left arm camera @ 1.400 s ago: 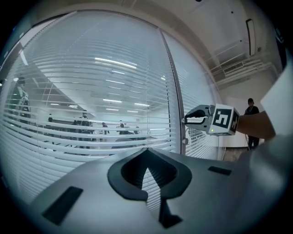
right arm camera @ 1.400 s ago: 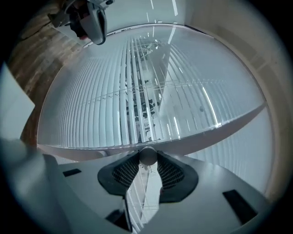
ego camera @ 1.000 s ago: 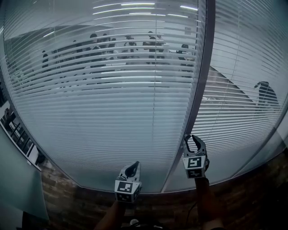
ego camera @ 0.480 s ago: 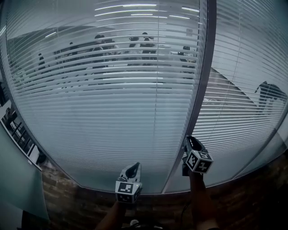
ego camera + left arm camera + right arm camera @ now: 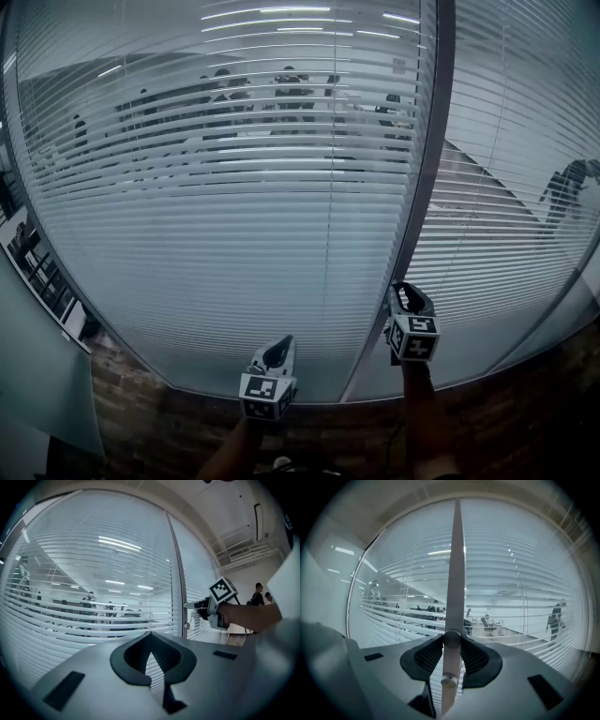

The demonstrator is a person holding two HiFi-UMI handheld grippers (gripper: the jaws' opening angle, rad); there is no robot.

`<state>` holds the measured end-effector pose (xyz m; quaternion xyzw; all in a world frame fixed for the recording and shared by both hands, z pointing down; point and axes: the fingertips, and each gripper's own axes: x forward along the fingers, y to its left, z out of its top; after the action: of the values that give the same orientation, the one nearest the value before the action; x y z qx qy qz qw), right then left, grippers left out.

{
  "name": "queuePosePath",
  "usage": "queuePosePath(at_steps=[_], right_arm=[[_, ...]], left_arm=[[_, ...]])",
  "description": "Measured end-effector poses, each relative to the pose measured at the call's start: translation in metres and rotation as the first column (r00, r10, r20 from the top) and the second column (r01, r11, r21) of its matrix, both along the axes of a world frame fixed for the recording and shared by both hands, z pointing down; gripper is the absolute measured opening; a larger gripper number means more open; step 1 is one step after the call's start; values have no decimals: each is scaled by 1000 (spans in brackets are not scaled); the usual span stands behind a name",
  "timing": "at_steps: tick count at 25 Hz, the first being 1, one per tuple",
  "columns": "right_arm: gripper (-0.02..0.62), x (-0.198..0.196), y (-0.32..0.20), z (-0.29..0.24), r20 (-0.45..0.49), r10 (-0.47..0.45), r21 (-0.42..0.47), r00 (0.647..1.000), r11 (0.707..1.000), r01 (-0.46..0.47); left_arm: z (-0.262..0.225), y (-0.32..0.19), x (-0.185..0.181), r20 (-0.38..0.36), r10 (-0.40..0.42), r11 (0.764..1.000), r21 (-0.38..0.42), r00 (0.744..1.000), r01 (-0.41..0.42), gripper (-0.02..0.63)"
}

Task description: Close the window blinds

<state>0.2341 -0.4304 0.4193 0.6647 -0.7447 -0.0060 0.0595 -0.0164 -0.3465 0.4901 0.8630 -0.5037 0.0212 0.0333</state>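
The window blinds fill the glazed wall ahead of you in two panels, divided by a dark vertical frame post. The slats of both panels are tilted partly open: through the upper slats of the left panel you can see people in the room beyond. The lower slats read as a nearly solid pale surface.

Right gripper: it points level at the frame post, low on the window. In the right gripper view, its fingers sit one on each side of a small round upper knob mounted on the post. Both pads touch the knob's sides, so the knob is held. The fingers have just closed a little further onto it. A second, lower knob sits just beneath on the same post, free of the fingers. The left gripper view shows this lower knob below the right gripper's tips.

Left gripper: it points level at the left panel, to the left of the post and well apart from the right gripper. In the left gripper view, its fingers meet at the tips with nothing between them; only slats show through the gap behind the tips. It touches neither the blinds nor the post.

A brick-patterned strip runs below the glass.
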Motion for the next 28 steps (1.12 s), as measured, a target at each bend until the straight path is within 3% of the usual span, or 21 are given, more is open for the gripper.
queuePosePath(at_steps=[10,17,19,23,28], right_arm=[[124,-7,0,0,-253,20,3,967,1000,-20],[124,-11,2,0,-571,54,16,819,998,-54],[124,-11,0,1,-663,76,39,745,997,-67],[124,-15,0,7,-842,105,76,529,994,-76],[124,-17,0,10,-946,109,94,305,994,-64]], left_arm=[[-1,2,-4,12,13,1000,-2,1000,-13,-5],[-1,2,-4,2,14,1000,-4,1000,-14,-5],[-4,2,-3,-12,21,1000,-10,1000,-21,-5],[-9,4,-1,-29,30,1000,-6,999,-30,-5],[-4,3,4,-23,46,999,-7,999,-46,-5]])
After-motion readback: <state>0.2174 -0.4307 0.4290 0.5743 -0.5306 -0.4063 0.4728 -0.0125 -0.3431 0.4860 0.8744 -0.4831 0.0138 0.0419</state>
